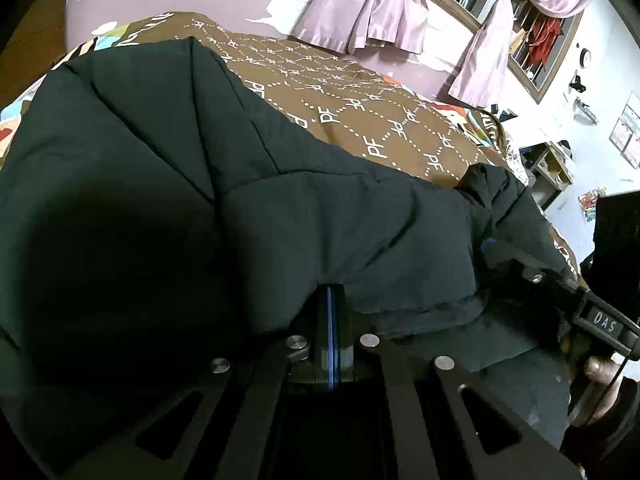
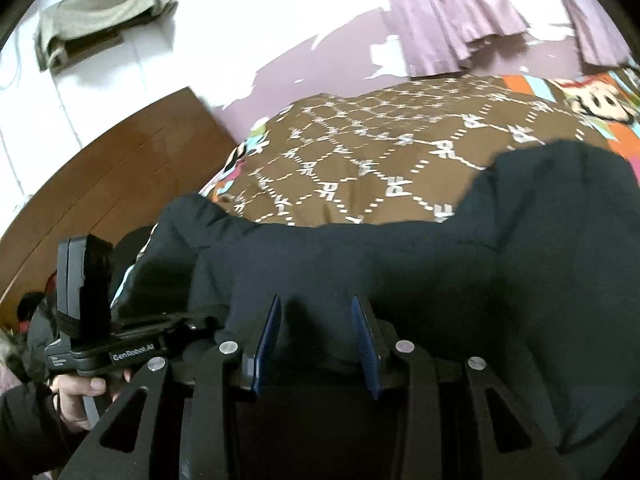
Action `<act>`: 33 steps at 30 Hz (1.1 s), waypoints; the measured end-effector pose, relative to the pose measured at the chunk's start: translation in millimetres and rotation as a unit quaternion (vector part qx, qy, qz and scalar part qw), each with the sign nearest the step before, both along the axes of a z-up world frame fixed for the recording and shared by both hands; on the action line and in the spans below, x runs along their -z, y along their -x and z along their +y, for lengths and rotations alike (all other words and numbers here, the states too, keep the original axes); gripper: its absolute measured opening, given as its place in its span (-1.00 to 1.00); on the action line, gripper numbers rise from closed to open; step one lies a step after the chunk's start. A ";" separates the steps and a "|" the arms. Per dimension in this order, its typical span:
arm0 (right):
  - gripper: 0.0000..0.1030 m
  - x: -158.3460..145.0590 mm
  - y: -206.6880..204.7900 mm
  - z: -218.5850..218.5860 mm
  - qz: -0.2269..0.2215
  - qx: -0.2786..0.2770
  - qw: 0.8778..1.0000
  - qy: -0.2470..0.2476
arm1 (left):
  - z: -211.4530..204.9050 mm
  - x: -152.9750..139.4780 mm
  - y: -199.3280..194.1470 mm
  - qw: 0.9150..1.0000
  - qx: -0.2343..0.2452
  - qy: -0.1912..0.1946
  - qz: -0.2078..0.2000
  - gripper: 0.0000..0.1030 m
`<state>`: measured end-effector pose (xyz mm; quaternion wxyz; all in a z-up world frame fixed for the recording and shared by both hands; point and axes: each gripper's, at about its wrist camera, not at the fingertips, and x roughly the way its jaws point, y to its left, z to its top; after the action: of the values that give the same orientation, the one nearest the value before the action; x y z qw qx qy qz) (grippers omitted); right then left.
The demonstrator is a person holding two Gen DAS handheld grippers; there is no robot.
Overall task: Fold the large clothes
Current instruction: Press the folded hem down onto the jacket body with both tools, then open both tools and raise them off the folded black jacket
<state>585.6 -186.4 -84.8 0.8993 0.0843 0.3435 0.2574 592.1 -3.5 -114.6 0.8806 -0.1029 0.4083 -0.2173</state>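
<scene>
Jacket (image 1: 168,184) hem — under left tongs (image 1: 330,292)

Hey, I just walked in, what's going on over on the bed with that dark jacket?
A person with a handheld gripper in each hand is folding a dark puffer jacket spread on a brown patterned bedspread. The left gripper is shut, its tips at a jacket edge, though I can't tell if fabric is pinched. The right gripper is open, jaws apart over the jacket and gripping nothing. Pink curtains hang behind the bed.
</scene>
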 end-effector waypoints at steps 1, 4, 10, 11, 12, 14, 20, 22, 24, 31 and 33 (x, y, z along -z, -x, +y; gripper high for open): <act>-0.33 3.1 -3.8 9.2 0.012 -0.011 1.000 0.018 | 0.1 0.1 0.0 1.000 0.000 0.000 0.000 -0.93; -0.30 14.0 -11.3 21.4 0.036 -0.010 0.997 0.064 | -0.4 0.6 -0.3 1.000 -0.002 -0.001 0.004 -0.93; -0.34 38.6 -26.5 32.7 0.086 0.007 0.989 0.117 | -6.2 0.0 -3.9 1.000 -0.003 -0.009 0.011 -0.93; -0.34 40.5 -28.4 35.1 0.088 0.009 0.988 0.127 | -7.3 0.5 -5.1 1.000 -0.004 -0.012 0.014 -0.93; -0.34 41.8 -28.3 36.5 0.088 0.012 0.987 0.132 | -7.5 0.7 -5.2 1.000 -0.004 -0.013 0.015 -0.93; -0.34 40.5 -25.1 34.6 0.078 0.015 0.989 0.127 | -7.2 -0.8 -4.0 1.000 -0.004 -0.010 0.013 -0.93; -0.20 20.3 -6.5 10.9 0.028 0.032 0.997 0.065 | 3.8 -12.4 2.9 1.000 -0.015 0.018 -0.008 -0.94; -0.16 13.3 -1.6 4.4 0.013 0.044 0.997 0.055 | 6.0 -18.4 7.2 0.999 -0.021 0.018 -0.022 -0.94; -0.02 7.9 2.1 1.7 0.004 0.055 0.997 0.051 | 5.7 -22.8 10.8 0.999 -0.027 0.016 -0.032 -0.88; 0.26 -4.8 11.7 -10.8 -0.013 0.090 0.995 0.035 | -6.8 -39.0 31.0 0.997 -0.036 0.000 -0.074 -0.09; 0.38 -8.2 16.9 -15.5 -0.022 0.097 0.995 0.031 | -6.6 -42.4 37.3 0.995 -0.050 0.001 -0.083 0.19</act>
<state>568.7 -201.9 -76.6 0.9295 0.0835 0.3218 0.1598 554.8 -10.1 -72.2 0.9210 -0.1056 0.3281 -0.1815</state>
